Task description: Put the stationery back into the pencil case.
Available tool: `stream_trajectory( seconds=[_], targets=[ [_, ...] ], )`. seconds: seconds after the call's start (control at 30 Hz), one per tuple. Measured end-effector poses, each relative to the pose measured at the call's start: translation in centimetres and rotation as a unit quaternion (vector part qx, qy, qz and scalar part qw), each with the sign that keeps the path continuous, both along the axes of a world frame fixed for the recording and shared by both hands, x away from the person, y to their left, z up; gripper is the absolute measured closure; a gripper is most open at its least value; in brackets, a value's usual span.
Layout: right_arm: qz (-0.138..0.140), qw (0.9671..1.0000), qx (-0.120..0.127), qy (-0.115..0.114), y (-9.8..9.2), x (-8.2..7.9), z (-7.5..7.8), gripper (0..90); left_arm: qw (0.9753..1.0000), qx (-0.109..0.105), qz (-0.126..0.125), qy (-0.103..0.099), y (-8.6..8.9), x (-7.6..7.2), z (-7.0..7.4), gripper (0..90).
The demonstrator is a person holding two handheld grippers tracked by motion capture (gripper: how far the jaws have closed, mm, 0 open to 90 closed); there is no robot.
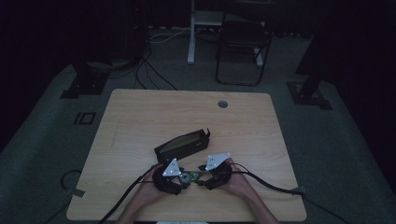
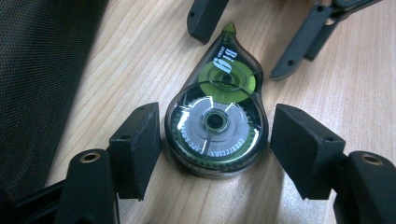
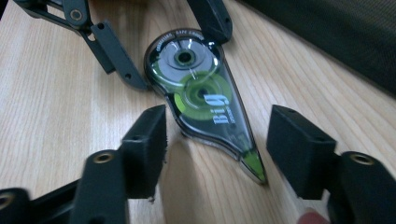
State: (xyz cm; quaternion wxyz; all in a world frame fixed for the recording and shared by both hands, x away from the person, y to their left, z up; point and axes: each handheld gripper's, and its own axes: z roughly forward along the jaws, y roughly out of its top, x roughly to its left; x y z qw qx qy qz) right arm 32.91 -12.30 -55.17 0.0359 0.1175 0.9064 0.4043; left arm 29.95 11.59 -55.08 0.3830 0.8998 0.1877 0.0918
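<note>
Green-spooled and clear-shelled, the correction tape dispenser (image 2: 217, 123) lies flat on the wooden table (image 1: 140, 116) at its near edge, just in front of a black case (image 1: 181, 143). Both tools bracket it: the left gripper (image 2: 215, 149) has its jaws spread around the round end, the right gripper (image 3: 217, 149) spread around the pointed tip. Neither pinches yet, so I'd judge the pickup only lined up; closing and lifting remain.

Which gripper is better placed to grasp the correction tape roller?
Left gripper, probably: its open jaws flank the correction tape roller's wide round body. The right gripper straddles only the narrow tip.
</note>
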Motion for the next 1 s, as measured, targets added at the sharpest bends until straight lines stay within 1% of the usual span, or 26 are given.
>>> stream_trajectory(
  seconds=[0.07, 0.13, 0.17, 0.3, 0.43, 0.53, 0.67, 0.87, 1.0],
  targets=[
    [0.0, 1.0, -0.006, -0.006, -0.1, -0.1, 0.3, 32.9, 1.0, 0.002, -0.004, 0.001, 0.1, 0.0, 0.1, 34.9],
    [-0.001, 0.9999, -0.005, -0.015, -0.5, -0.4, 0.5, 33.0, 1.0, 0.002, -0.01, 0.001, 0.1, -0.1, 0.1, 39.7],
    [-0.003, 0.9999, -0.003, -0.015, -0.7, -0.4, 0.6, 33.3, 1.0, 0.001, -0.008, 0.001, 0.1, -0.1, 0.1, 39.8],
    [-0.02, 0.9997, 0.002, -0.011, -2.0, -0.1, 0.8, 35.5, 1.0, 0.001, -0.001, 0.0, -0.1, 0.1, 0.0, 32.6],
    [-0.034, 0.9994, 0.005, -0.007, -2.7, 0.3, 0.7, 41.3, 1.0, 0.001, -0.003, 0.0, -0.3, 0.3, 0.0, 32.0],
    [-0.04, 0.9992, 0.003, -0.005, -2.7, 0.4, 0.5, 43.2, 1.0, 0.001, -0.003, 0.0, -0.3, 0.3, 0.0, 33.4],
    [-0.039, 0.9992, -0.003, -0.001, -2.5, 0.5, 0.1, 44.6, 1.0, 0.0, -0.003, 0.0, -0.4, 0.3, 0.0, 34.6],
    [-0.042, 0.9991, 0.009, 0.003, -2.4, 0.7, 0.0, 53.3, 1.0, 0.0, -0.006, 0.0, -0.5, 0.4, 0.0, 34.7],
    [-0.032, 0.9994, 0.009, 0.001, -1.9, 0.5, 0.0, 55.2, 0.9999, -0.003, -0.011, -0.001, -0.5, 0.4, 0.0, 40.9]
  ],
)
